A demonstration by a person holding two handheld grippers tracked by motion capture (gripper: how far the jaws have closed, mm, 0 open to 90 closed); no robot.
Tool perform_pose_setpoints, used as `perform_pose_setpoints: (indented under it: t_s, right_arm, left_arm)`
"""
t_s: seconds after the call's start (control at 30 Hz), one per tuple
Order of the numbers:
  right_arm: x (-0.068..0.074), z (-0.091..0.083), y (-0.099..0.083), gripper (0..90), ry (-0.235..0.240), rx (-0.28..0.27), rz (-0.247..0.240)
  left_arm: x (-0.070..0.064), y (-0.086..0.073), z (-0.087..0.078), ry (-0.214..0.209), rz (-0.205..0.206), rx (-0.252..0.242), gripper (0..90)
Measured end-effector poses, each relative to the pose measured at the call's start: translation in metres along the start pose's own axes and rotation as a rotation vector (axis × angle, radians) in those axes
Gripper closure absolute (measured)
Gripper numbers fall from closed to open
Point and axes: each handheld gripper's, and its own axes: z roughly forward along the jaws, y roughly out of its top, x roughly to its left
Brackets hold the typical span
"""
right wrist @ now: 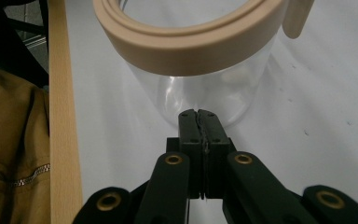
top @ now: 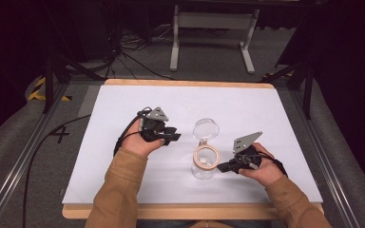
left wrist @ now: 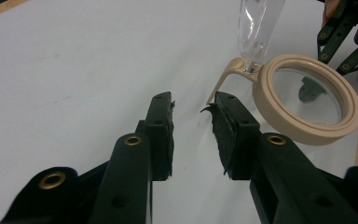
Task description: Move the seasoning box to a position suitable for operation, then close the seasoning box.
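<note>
Two hand-held grippers work over a white table (top: 123, 180) edged in pale wood, each held by a person in tan sleeves whose forearms reach in from the near side. At left, the left hand (top: 140, 142) holds the left gripper (top: 172, 136) above the board, its grey three-cornered plate uppermost and a black cable looping off the back; seen along its own jaws, the left gripper (left wrist: 193, 135) stands open, a clear gap of bare white table between the two black pads, nothing held. Just beyond its right jaw sits a clear jar (top: 203, 168) with a beige rim (left wrist: 307, 100), near the middle of the table toward the near edge. The jar's clear round lid (top: 206, 128) is swung open and stands up behind the rim on a hinge, with a thin beige tab (left wrist: 223, 81) curving down from the rim toward the left gripper's jaw tip. At right, the right hand (top: 264, 168) brings the right gripper (top: 222, 166) in low against the jar's side. Along its own jaws, the right gripper (right wrist: 199, 116) is closed, pads pressed flat together with nothing between them, tips just short of or touching the jar's clear wall (right wrist: 200, 93) below the beige band. A brown jacket (right wrist: 9, 154) shows past the table's wooden edge.
</note>
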Motion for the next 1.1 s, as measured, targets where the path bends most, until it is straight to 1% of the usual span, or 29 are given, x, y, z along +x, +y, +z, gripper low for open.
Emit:
perform_pose_setpoints:
  t_s: [0.17,0.27,0.33,0.37,0.4,0.43,0.47,0.57,0.6,0.63,0.67,0.7,0.73,0.77,0.8,0.83,0.87,0.9,0.93,1.0,1.03,1.1]
  right_arm:
    - [0.002,0.004,0.001,90.0,0.016,-0.001,-0.007]
    - [0.003,0.006,0.001,90.0,0.022,0.003,-0.01]
    - [0.003,0.006,0.001,90.0,0.025,0.002,-0.011]
    - [0.002,0.005,0.001,90.0,0.032,0.005,-0.007]
    - [0.002,0.005,0.001,90.0,0.032,0.005,-0.007]
    - [0.002,0.004,0.001,90.0,0.033,0.011,-0.006]
    - [0.003,0.003,0.001,90.0,0.034,0.015,-0.002]
    - [0.005,-0.006,0.002,90.0,0.024,0.014,0.004]
    - [0.005,-0.006,0.002,90.0,0.024,0.014,0.004]
    - [0.007,-0.013,0.002,90.0,0.007,0.001,0.005]
    - [0.007,-0.013,0.002,90.0,0.007,0.001,0.005]
    - [0.009,-0.019,0.002,90.0,-0.015,-0.014,0.006]
    - [0.009,-0.019,0.002,90.0,-0.015,-0.014,0.006]
    - [0.01,-0.021,0.003,90.0,-0.028,-0.026,0.0]
    - [0.013,-0.024,0.004,90.0,-0.036,-0.036,-0.002]
    - [0.015,-0.026,0.005,90.0,-0.039,-0.044,-0.002]
    - [0.015,-0.026,0.005,90.0,-0.039,-0.044,-0.002]
    - [0.018,-0.029,0.006,90.0,-0.039,-0.064,0.005]
    - [0.02,-0.031,0.007,90.0,-0.035,-0.075,0.01]
    - [0.024,-0.034,0.008,90.0,-0.039,-0.108,0.018]
    - [0.025,-0.035,0.009,90.0,-0.035,-0.132,0.022]
    - [0.027,-0.036,0.011,90.0,-0.036,-0.182,0.037]
  left_arm:
    - [0.0,0.0,0.001,-0.001,0.0,-0.004,68.4]
    - [0.0,0.0,0.0,0.002,0.005,0.002,68.7]
    - [0.0,0.0,0.001,-0.005,0.007,0.001,69.6]
    - [0.001,0.001,0.003,-0.019,-0.008,-0.002,70.3]
    - [0.001,0.001,0.003,-0.019,-0.008,-0.002,72.2]
    - [0.003,0.001,0.005,-0.037,-0.021,-0.027,72.2]
    - [0.003,0.001,0.006,-0.051,-0.034,-0.042,75.8]
    - [0.004,0.004,0.011,-0.043,-0.037,-0.065,86.5]
    - [0.004,0.004,0.011,-0.043,-0.037,-0.065,89.5]
    - [0.003,0.005,0.012,-0.038,-0.04,-0.071,89.8]
    - [0.003,0.006,0.014,-0.034,-0.041,-0.078,89.8]
    - [0.003,0.008,0.015,-0.027,-0.042,-0.083,89.9]
    - [0.002,0.009,0.017,-0.02,-0.04,-0.083,89.9]
    - [0.002,0.011,0.02,-0.02,-0.043,-0.096,89.9]
    - [0.002,0.012,0.021,-0.016,-0.039,-0.088,90.0]
    - [0.002,0.014,0.025,-0.017,-0.042,-0.096,90.0]
    - [0.002,0.014,0.025,-0.017,-0.042,-0.096,89.9]
    - [0.003,0.015,0.027,-0.018,-0.037,-0.103,89.9]
    - [0.003,0.016,0.029,-0.017,-0.034,-0.095,89.9]
    - [0.002,0.017,0.033,-0.021,-0.035,-0.113,89.9]
    - [0.002,0.018,0.034,-0.024,-0.026,-0.11,89.9]
    - [0.0,0.019,0.036,-0.023,-0.023,-0.119,89.8]
